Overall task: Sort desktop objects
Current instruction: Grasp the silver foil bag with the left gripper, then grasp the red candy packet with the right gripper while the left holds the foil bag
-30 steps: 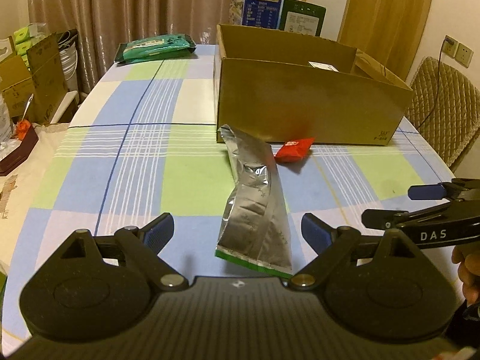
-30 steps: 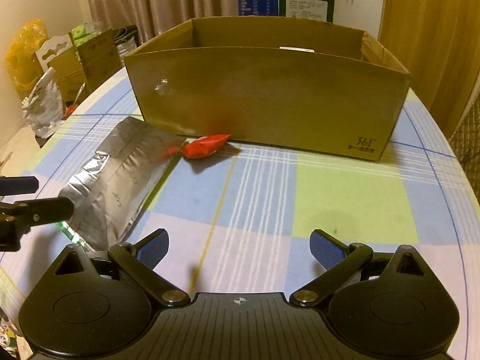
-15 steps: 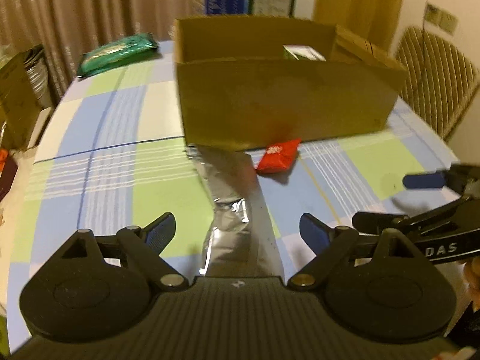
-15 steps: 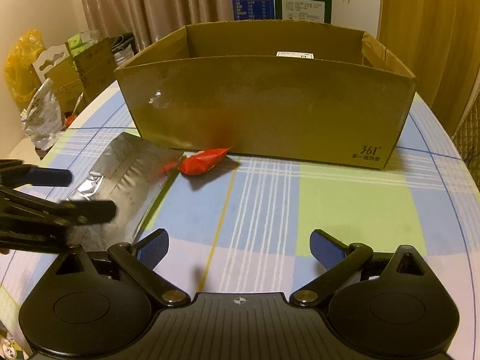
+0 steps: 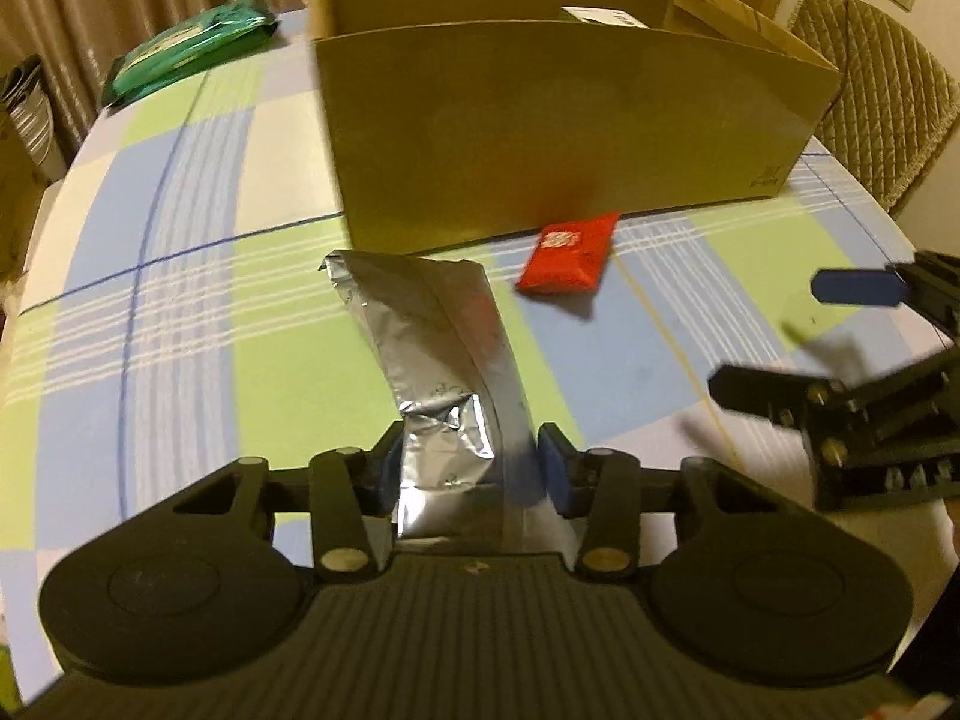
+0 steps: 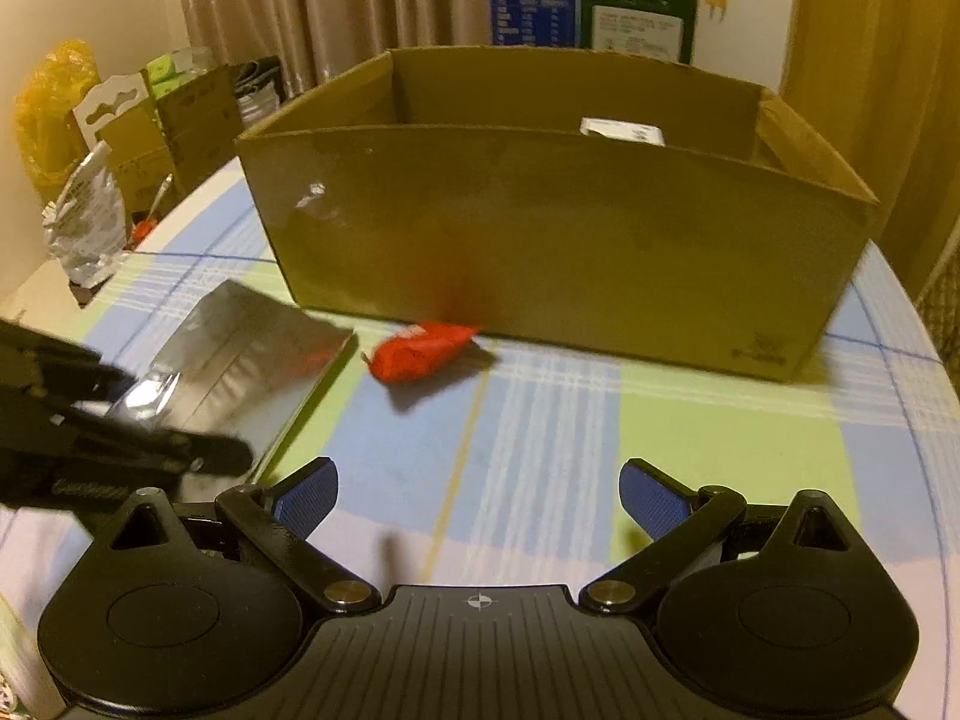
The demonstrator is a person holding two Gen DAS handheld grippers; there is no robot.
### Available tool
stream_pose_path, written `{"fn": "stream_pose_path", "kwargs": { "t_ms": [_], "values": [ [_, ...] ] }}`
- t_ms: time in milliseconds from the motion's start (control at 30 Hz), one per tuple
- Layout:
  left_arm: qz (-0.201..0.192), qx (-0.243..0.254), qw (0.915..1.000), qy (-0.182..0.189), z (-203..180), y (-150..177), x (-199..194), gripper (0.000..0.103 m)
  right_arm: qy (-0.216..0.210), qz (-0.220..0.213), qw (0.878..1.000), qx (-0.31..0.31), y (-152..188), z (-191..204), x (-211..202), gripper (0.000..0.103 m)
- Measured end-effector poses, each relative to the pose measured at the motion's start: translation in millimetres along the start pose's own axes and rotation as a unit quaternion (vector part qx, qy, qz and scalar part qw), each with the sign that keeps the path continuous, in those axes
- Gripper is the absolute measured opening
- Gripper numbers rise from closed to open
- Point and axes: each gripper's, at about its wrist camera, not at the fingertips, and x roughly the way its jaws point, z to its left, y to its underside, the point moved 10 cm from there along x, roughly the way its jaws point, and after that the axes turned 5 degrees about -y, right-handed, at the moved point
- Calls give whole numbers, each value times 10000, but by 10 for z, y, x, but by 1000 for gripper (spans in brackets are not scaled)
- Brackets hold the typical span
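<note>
1. Since a second ago, my left gripper (image 5: 468,468) has come forward over the near end of the silver foil pouch (image 5: 438,360), and its jaws are closing with the crumpled foil between the blue pads; the left pad seems to touch it, the right I cannot tell.
2. Pouch: flat, creased, shiny, lying on the checked blue-green tablecloth (image 5: 180,276), its far end just in front of the cardboard box (image 5: 570,120).
3. Red packet (image 5: 570,252): small, glossy, pillow-shaped, just before the box's front wall, right of the pouch.
4. My right gripper (image 6: 478,495) stands wide apart, holding nothing.
5. Left view alone shows a green pack (image 5: 186,48) left of the box; right view alone shows the printed cartons (image 6: 591,6) behind it.
</note>
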Motion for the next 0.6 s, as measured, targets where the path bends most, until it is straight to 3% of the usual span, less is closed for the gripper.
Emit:
{"fn": "stream_pose_path", "kwargs": {
  "t_ms": [267, 467, 600],
  "values": [
    [72, -207, 9995, -241, 299, 156, -124, 38, -360, -110, 9984, 424, -324, 92, 339, 96],
    [109, -197, 9995, -243, 290, 170, -102, 42, -264, -151, 9975, 634, -490, 64, 614, 88],
    [88, -248, 9994, -222, 319, 151, -105, 45, -114, -48, 9974, 708, -497, 20, 791, 76]
  ]
}}
